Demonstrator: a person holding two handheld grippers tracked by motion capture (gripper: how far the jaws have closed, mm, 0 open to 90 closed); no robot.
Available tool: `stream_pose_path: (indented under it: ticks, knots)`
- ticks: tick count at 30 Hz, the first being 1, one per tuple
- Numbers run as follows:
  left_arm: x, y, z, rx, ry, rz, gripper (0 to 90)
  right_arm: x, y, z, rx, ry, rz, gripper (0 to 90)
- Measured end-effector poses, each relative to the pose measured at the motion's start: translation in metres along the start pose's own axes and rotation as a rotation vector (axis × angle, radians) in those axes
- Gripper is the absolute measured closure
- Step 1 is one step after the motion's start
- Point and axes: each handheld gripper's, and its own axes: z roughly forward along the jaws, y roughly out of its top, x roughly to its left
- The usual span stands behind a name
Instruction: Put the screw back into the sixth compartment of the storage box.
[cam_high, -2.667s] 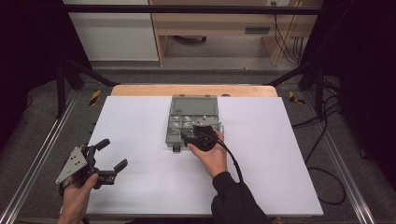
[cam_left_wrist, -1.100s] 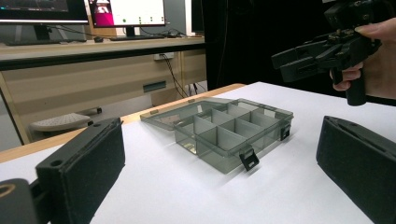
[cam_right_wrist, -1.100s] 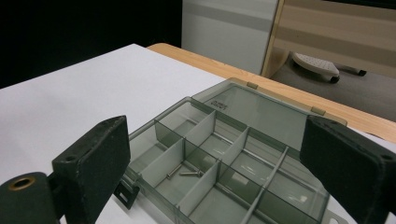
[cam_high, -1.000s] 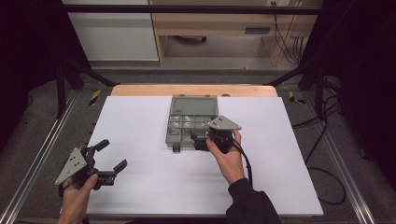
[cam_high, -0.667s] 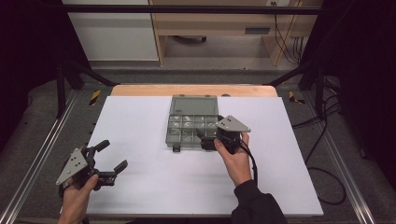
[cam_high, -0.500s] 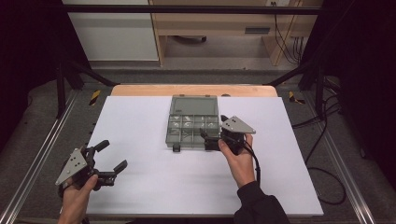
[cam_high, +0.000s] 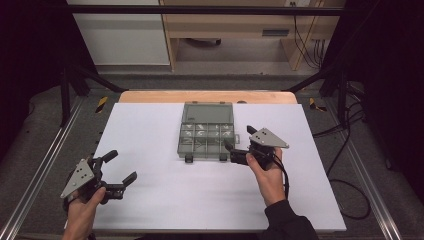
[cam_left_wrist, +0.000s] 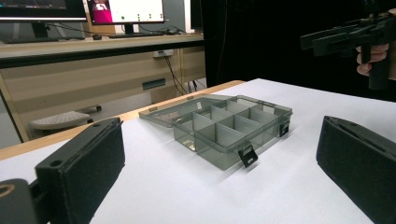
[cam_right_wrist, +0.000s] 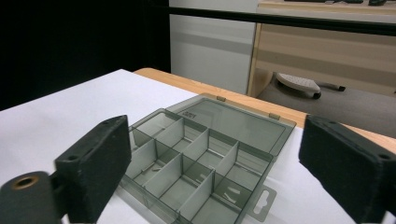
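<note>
A smoky grey compartment box (cam_high: 206, 140) lies at the table's middle, its lid (cam_high: 208, 114) folded flat behind it. The box (cam_right_wrist: 187, 168) holds a few small pale bits in its near compartments. My right gripper (cam_high: 239, 139) hovers open just off the box's front right corner, jaws wide apart and pointing at it, nothing between them. In its own view my right gripper (cam_right_wrist: 219, 172) frames the box. My left gripper (cam_high: 121, 165) is open and empty at the table's front left, far from the box (cam_left_wrist: 233, 130). The left gripper view also catches the right gripper (cam_left_wrist: 345, 35) at top right.
White table top (cam_high: 150, 125) surrounds the box, with a wooden edge (cam_high: 207, 96) at the back. Metal rails (cam_high: 42, 170) run along both sides. A cable (cam_high: 345, 195) trails off the right edge. Desks and monitors (cam_left_wrist: 126, 9) stand beyond the table.
My right gripper has drawn back from the box's front edge and shifted right, off its front right corner. The left gripper and the box stay put.
</note>
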Motion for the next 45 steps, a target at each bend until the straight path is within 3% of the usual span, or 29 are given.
stream_pose_path:
  ticks: [8,26,45]
  knots:
    - [0.000,0.000,0.000,0.001,-0.001,0.000,1.1,-0.005,-0.004,-0.011,-0.014,-0.021,0.005,4.0]
    - [-0.001,0.000,0.000,0.001,-0.002,0.004,1.0,-0.016,-0.007,-0.029,-0.036,-0.025,0.045,4.4]
    - [-0.001,0.000,0.000,-0.002,-0.002,0.002,1.0,-0.025,-0.012,-0.049,-0.045,-0.047,0.036,5.3]
